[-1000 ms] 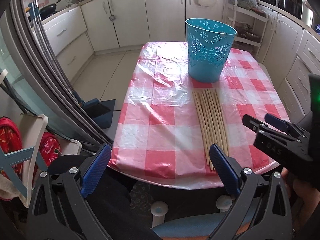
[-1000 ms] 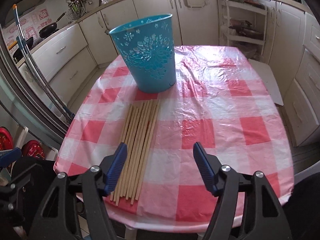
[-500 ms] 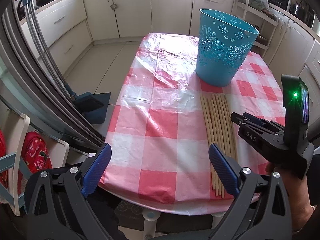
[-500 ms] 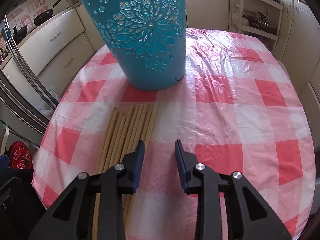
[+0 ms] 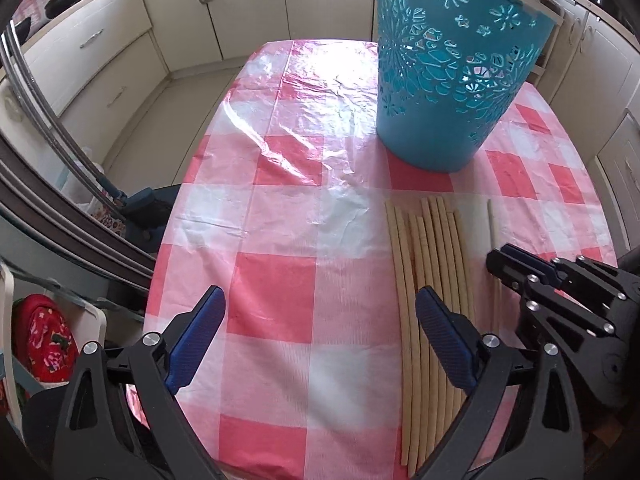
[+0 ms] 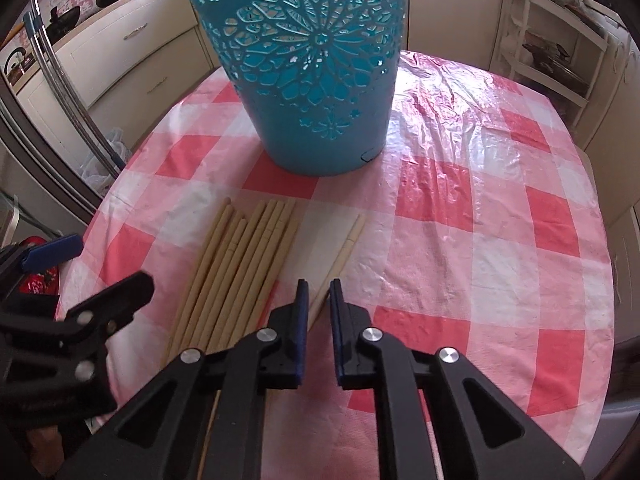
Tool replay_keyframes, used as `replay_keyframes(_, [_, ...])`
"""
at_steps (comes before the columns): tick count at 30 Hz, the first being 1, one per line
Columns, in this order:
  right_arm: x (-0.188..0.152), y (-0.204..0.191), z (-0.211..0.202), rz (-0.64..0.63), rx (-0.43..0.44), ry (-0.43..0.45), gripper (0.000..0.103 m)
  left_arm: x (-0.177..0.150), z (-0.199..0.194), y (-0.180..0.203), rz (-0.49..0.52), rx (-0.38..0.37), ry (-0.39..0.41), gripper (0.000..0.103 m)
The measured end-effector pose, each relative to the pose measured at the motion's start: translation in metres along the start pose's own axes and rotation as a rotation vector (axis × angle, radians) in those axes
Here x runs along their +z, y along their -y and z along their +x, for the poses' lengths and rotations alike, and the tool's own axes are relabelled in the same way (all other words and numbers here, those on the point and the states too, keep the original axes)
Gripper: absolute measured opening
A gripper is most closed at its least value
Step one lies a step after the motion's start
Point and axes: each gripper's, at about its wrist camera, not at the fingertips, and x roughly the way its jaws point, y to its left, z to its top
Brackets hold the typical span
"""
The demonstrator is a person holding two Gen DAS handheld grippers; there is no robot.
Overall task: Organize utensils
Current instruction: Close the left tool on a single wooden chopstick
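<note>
Several wooden chopsticks (image 5: 430, 276) lie side by side on the checked tablecloth, also in the right wrist view (image 6: 236, 272). One chopstick (image 6: 340, 254) lies apart to their right, lifted at its near end. My right gripper (image 6: 319, 292) is closed on it between its blue pads; it also shows in the left wrist view (image 5: 520, 264). A teal cut-out basket (image 5: 452, 80) stands upright behind the sticks (image 6: 316, 68). My left gripper (image 5: 320, 336) is open and empty, low over the table's near left part.
The table (image 5: 280, 168) wears a red-and-white cloth under clear plastic. Kitchen cabinets (image 5: 120, 52) ring the room. A fridge door edge (image 5: 48, 168) is at the left. A white shelf rack (image 6: 548, 52) stands at the back right.
Both grippers have moved forward over the table toward the basket. My right gripper has narrowed from wide open to shut on one chopstick, which has shifted away from the bundle.
</note>
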Motion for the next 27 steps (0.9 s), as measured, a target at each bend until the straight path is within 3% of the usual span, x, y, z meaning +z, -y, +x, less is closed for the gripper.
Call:
replay_keyframes(5, [-0.008, 0.016, -0.003, 0.001, 0.048, 0.008, 0.01, 0.01, 0.021, 0.003, -0.013, 0.001, -0.029, 0.083])
replay_keyframes(20, [-0.009, 0.026, -0.003, 0.053, 0.096, 0.02, 0.01, 0.019, 0.035, 0.015, 0.019, 0.02, -0.043, 0.08])
replay_keyframes(22, [-0.009, 0.026, -0.003, 0.058, 0.098, 0.023, 0.01, 0.02, 0.033, 0.015, 0.024, 0.01, -0.034, 0.069])
replay_keyframes(25, [-0.008, 0.027, -0.002, 0.066, 0.1, 0.029, 0.011, 0.021, 0.029, 0.017, 0.038, -0.043, -0.019, 0.032])
replay_keyframes(26, [-0.008, 0.027, -0.003, 0.065, 0.1, 0.031, 0.011, 0.021, 0.028, 0.019, 0.052, -0.068, -0.015, 0.013])
replay_keyframes(27, [-0.007, 0.026, -0.002, 0.064, 0.098, 0.033, 0.011, 0.022, 0.028, 0.02, 0.06, -0.078, -0.018, 0.006])
